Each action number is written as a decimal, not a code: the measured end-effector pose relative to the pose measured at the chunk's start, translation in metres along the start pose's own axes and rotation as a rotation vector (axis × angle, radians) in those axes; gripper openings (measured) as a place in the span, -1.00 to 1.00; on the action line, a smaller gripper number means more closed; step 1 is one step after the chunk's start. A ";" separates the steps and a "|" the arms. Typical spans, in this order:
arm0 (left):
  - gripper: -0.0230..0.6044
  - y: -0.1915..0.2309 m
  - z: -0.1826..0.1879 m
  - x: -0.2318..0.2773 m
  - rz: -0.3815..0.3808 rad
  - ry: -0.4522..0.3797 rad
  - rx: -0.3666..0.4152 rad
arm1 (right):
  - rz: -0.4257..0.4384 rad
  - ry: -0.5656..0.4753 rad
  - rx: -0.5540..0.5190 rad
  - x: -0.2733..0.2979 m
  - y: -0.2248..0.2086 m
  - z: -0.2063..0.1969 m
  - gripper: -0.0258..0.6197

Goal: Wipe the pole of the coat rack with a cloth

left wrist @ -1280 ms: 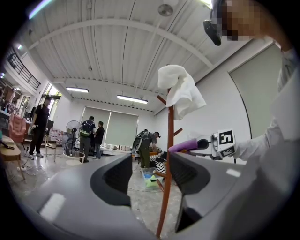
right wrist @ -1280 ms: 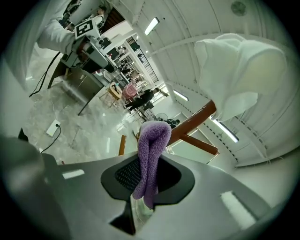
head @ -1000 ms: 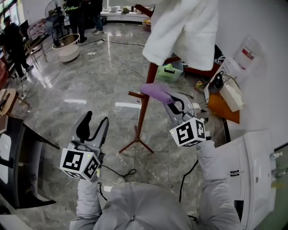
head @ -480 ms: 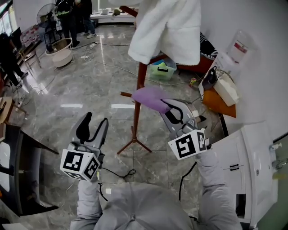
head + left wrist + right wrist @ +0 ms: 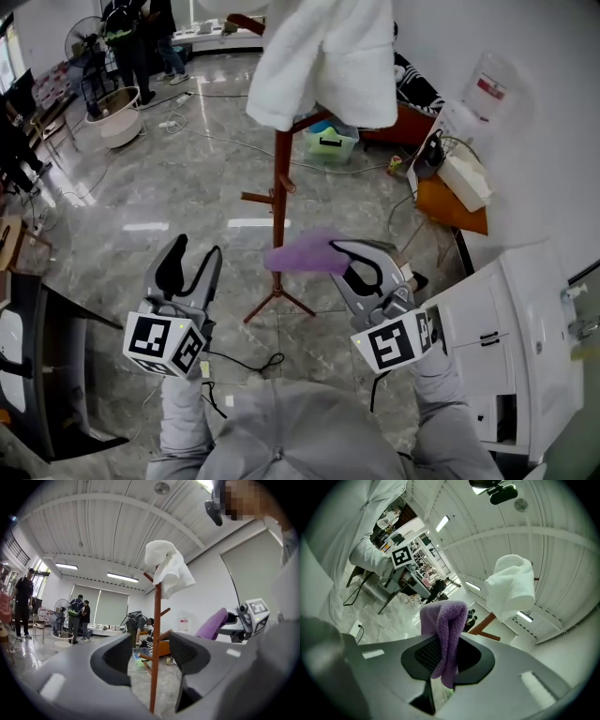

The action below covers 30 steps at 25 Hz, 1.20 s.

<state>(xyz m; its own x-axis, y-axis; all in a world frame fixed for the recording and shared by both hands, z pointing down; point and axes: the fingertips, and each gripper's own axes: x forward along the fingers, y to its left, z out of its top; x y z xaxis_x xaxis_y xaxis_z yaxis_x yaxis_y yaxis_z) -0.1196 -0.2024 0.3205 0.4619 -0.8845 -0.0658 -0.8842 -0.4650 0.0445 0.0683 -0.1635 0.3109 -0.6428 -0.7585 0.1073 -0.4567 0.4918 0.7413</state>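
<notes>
The coat rack's red-brown wooden pole (image 5: 278, 202) rises from a tripod foot, with a white towel (image 5: 323, 56) draped over its top. My right gripper (image 5: 349, 258) is shut on a folded purple cloth (image 5: 305, 253), which sits just right of the pole's lower part; whether it touches the pole I cannot tell. In the right gripper view the cloth (image 5: 444, 634) hangs pinched between the jaws, the towel (image 5: 511, 585) beyond. My left gripper (image 5: 192, 272) is open and holds nothing, left of the pole. In the left gripper view the pole (image 5: 154, 648) shows through the gap of the gripper (image 5: 150, 656).
A white cabinet (image 5: 497, 347) stands at the right by the wall. An orange stool (image 5: 450, 202) and a green basket (image 5: 330, 142) lie behind the rack. Cables (image 5: 248, 361) run over the grey marble floor. People (image 5: 131, 37) and a fan stand far back left.
My right gripper with the purple cloth has come down and towards me along the pole, from near the side pegs to just above the tripod foot. The left gripper has stayed put.
</notes>
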 end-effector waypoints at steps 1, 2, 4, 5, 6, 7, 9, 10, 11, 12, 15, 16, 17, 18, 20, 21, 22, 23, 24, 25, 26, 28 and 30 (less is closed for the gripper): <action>-0.08 0.001 0.000 0.000 0.001 0.000 0.001 | -0.002 -0.003 0.021 -0.002 0.003 0.000 -0.75; -0.08 0.001 0.001 0.000 0.002 0.000 0.002 | -0.002 -0.010 0.046 -0.004 0.006 0.001 -0.75; -0.08 0.000 0.002 0.000 0.001 0.005 0.006 | 0.003 -0.027 0.102 -0.006 0.014 0.002 -0.75; -0.08 0.000 0.003 0.000 0.000 0.009 0.007 | 0.008 -0.033 0.123 -0.005 0.017 0.002 -0.75; -0.08 0.000 0.002 -0.001 0.000 0.012 0.009 | 0.012 -0.036 0.138 -0.004 0.021 0.002 -0.75; -0.08 0.002 0.002 -0.001 0.002 0.013 0.010 | 0.016 -0.038 0.149 -0.001 0.025 0.001 -0.75; -0.08 0.006 0.000 -0.003 0.007 0.015 0.011 | 0.015 -0.045 0.170 0.008 0.030 0.002 -0.75; -0.08 0.009 0.000 -0.005 0.011 0.016 0.012 | 0.009 -0.051 0.181 0.014 0.032 0.003 -0.75; -0.08 0.012 -0.001 -0.006 0.015 0.018 0.014 | -0.004 -0.057 0.190 0.021 0.034 0.004 -0.75; -0.08 0.014 -0.001 -0.008 0.020 0.020 0.015 | -0.022 -0.061 0.198 0.029 0.034 0.004 -0.75; -0.08 0.022 -0.002 -0.013 0.035 0.031 0.018 | -0.103 -0.065 0.230 0.055 0.029 0.001 -0.75; -0.08 0.025 -0.002 -0.015 0.041 0.036 0.020 | -0.133 -0.062 0.241 0.064 0.026 -0.002 -0.75; -0.08 0.030 -0.003 -0.018 0.049 0.041 0.024 | -0.162 -0.059 0.250 0.074 0.023 -0.003 -0.75; -0.08 0.036 -0.003 -0.022 0.058 0.046 0.027 | -0.190 -0.053 0.257 0.083 0.020 -0.004 -0.75; -0.08 0.049 -0.001 -0.028 0.081 0.056 0.035 | -0.240 -0.034 0.273 0.102 0.014 -0.004 -0.75; -0.08 0.056 0.000 -0.031 0.092 0.061 0.038 | -0.266 -0.034 0.282 0.111 0.011 -0.004 -0.75; -0.08 0.062 0.000 -0.033 0.101 0.064 0.041 | -0.293 -0.041 0.290 0.120 0.009 -0.006 -0.75; -0.08 0.069 -0.002 -0.034 0.109 0.066 0.043 | -0.322 -0.047 0.297 0.129 0.007 -0.008 -0.75; -0.08 0.076 -0.003 -0.035 0.116 0.068 0.045 | -0.349 -0.048 0.303 0.137 0.004 -0.011 -0.75; -0.08 0.082 -0.005 -0.036 0.122 0.072 0.045 | -0.376 -0.044 0.310 0.144 0.001 -0.013 -0.75; -0.08 0.088 -0.006 -0.037 0.127 0.078 0.044 | -0.402 -0.038 0.316 0.151 -0.002 -0.016 -0.75; -0.08 0.097 -0.006 -0.037 0.135 0.093 0.039 | -0.445 -0.026 0.331 0.162 -0.006 -0.021 -0.75; -0.08 0.106 -0.007 -0.035 0.137 0.104 0.039 | -0.476 -0.015 0.344 0.171 -0.009 -0.027 -0.75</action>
<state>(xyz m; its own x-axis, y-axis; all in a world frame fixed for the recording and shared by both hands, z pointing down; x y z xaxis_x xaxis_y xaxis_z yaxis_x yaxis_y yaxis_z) -0.2287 -0.2212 0.3341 0.3403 -0.9394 0.0419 -0.9403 -0.3403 0.0075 -0.0216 -0.3091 0.3405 -0.3252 -0.9252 -0.1956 -0.8691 0.2110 0.4473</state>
